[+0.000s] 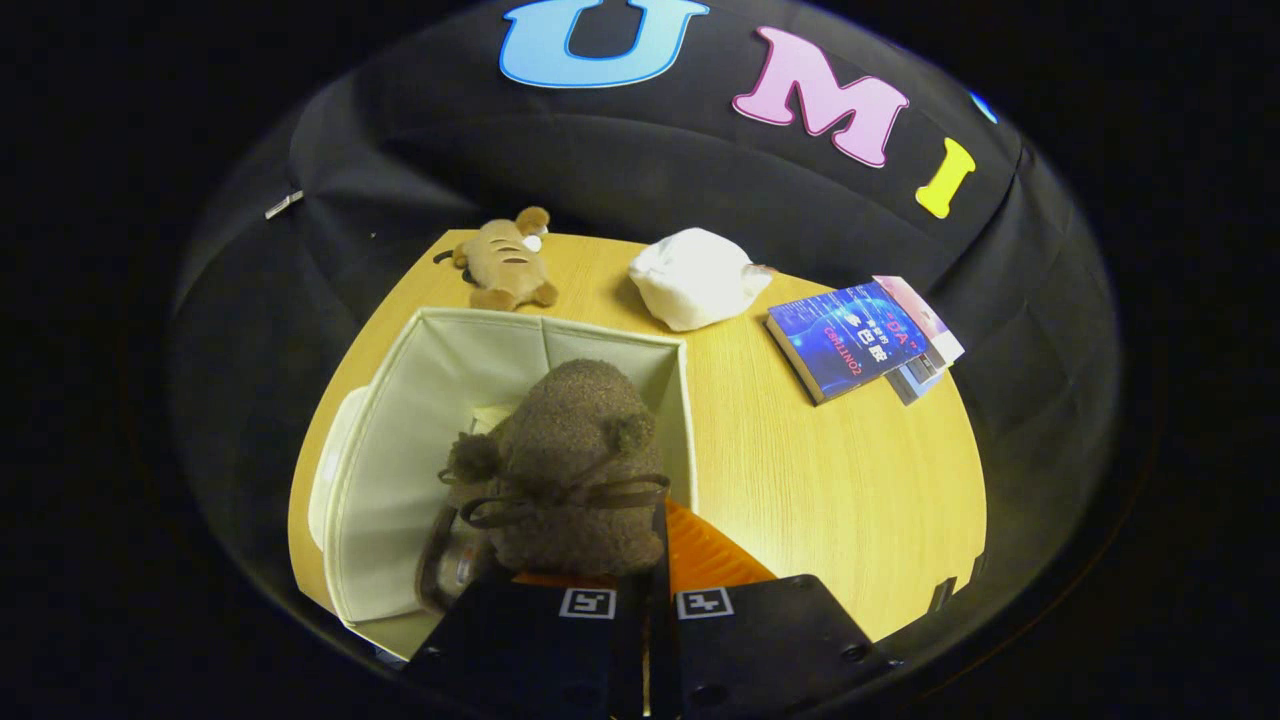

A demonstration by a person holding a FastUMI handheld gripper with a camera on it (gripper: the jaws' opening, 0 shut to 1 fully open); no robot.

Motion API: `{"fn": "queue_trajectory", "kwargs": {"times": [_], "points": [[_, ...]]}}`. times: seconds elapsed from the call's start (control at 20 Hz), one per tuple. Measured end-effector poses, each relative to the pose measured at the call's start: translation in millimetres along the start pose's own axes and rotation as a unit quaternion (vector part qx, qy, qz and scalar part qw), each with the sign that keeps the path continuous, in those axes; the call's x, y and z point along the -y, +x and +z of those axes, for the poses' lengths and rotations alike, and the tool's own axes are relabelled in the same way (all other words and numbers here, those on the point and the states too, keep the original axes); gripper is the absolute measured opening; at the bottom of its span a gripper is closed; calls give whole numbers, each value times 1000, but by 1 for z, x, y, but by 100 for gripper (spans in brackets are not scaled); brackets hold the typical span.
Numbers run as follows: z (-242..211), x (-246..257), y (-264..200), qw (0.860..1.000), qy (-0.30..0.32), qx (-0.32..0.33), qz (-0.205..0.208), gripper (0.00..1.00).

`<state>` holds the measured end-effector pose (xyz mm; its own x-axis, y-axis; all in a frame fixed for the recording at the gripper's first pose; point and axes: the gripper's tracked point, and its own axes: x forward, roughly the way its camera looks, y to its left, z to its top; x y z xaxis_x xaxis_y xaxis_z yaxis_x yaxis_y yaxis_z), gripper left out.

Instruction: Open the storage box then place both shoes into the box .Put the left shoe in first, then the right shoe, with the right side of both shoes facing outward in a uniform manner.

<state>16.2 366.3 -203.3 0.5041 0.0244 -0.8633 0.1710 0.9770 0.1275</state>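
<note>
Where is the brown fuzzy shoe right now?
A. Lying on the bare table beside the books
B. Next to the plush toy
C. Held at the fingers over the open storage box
C: the brown fuzzy shoe sits at the gripper fingers, over the open storage box.

plush toy (508, 262), white bundle (696, 277), books (862, 338) on table (830, 480).

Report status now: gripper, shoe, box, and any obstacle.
Gripper shut on shoe, fingers pinching its rim. Shoe held over the open box. A second shoe in the box: cannot tell. No obstacle above the box.
</note>
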Motion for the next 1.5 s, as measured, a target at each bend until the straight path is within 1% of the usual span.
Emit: {"fn": "queue_trajectory", "kwargs": {"times": [0.15,0.2,0.25,0.3,0.45,0.5,0.55,0.7,0.85,0.95,1.1,1.2,1.35,1.5], "points": [[-6,-6,4,1000,-16,-5,6,10],[-9,-10,3,1000,-19,-12,12,18],[-11,-12,2,1000,-21,-14,15,20],[-9,-18,0,999,-19,-7,25,31],[2,-33,-5,998,-32,15,45,81],[2,-32,-11,998,-44,20,40,97],[3,-32,-12,998,-49,27,40,99],[11,-27,-16,997,-45,58,37,98],[19,-21,-20,995,-39,82,51,98],[25,-14,-27,992,-32,98,71,98],[32,-15,-37,985,-14,114,131,98],[34,-3,-47,980,-7,124,155,99],[44,20,-64,971,-7,163,174,98],[58,57,-91,959,-13,222,176,98]]}}
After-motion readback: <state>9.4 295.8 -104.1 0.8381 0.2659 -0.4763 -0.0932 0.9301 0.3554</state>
